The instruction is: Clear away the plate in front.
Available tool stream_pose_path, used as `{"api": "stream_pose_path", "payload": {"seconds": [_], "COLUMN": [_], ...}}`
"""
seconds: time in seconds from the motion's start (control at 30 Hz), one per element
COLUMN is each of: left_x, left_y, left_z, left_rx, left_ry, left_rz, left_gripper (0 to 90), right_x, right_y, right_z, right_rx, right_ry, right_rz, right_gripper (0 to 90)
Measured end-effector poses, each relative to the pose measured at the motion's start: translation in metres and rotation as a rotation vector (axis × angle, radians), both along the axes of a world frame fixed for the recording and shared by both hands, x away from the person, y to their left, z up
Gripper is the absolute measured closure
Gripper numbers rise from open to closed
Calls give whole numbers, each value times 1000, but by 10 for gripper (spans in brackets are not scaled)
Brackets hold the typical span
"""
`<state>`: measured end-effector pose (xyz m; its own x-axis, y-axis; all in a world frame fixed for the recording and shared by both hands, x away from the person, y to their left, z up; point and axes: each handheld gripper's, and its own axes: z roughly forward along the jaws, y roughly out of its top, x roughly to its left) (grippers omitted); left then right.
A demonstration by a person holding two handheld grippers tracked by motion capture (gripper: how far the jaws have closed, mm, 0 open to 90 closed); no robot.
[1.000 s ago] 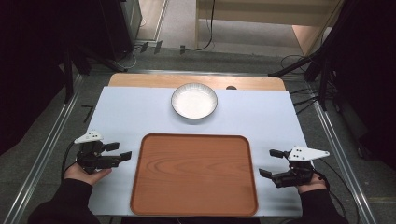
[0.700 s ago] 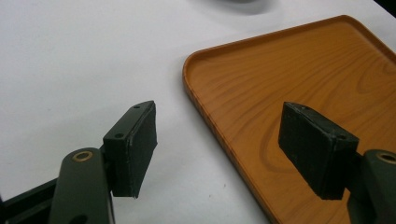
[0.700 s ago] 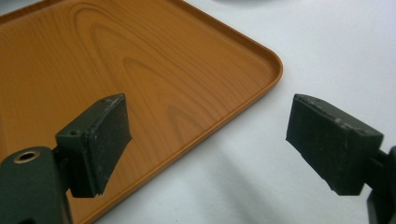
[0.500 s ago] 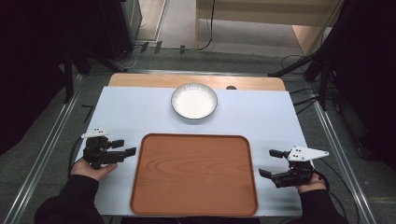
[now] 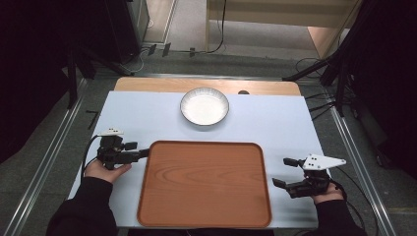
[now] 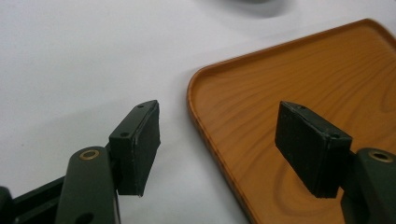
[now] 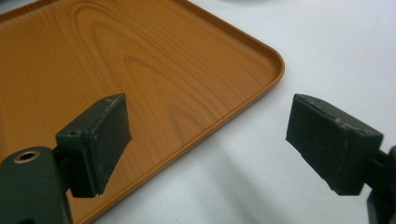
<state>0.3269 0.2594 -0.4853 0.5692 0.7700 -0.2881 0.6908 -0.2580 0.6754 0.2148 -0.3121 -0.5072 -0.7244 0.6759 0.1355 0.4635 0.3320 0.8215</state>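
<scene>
White tabletop (image 5: 147,118) under me, dark room around. My left gripper (image 5: 140,153) sits with fingers apart at the wooden tray's (image 5: 204,182) near-left corner, straddling the rim. A white bowl (image 5: 204,106) rests beyond the tray. My right gripper (image 5: 285,172) is spread wide just beside the right rim. I'd square both jaws to the rim, then close evenly before lifting.
</scene>
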Motion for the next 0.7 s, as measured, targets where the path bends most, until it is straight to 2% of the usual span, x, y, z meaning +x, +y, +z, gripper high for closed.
{"api": "stream_pose_path", "payload": {"seconds": [0.03, 0.13, 0.23, 0.33, 0.37, 0.47, 0.57, 0.7], "left_x": [4, 7, 12, 16, 19, 23, 28, 31], "left_y": [-4, -6, -9, -11, -13, -16, -23, -28], "left_z": [-1, -1, 0, 1, 2, 3, 5, 7], "left_rx": [15, 15, -6, -7, -12, -12, 7, 9], "left_ry": [3, -3, -15, -11, -25, -24, -34, -49], "left_rz": [-2, -2, 2, 8, 11, 10, -7, -7], "left_gripper": [315, 316, 318, 320, 322, 324, 327, 339], "right_x": [0, 0, 1, 1, 1, 1, 0, 0], "right_y": [0, 0, 1, 1, 1, 1, 1, 0], "right_z": [0, 0, 0, 0, 0, 0, 0, 0], "right_rx": [0, -2, 1, -1, -1, -3, -3, -1], "right_ry": [1, 4, 5, 3, 2, 2, 3, 2], "right_rz": [2, 3, 4, 8, 6, 7, 8, 6], "right_gripper": [142, 142, 142, 142, 142, 142, 142, 142]}}
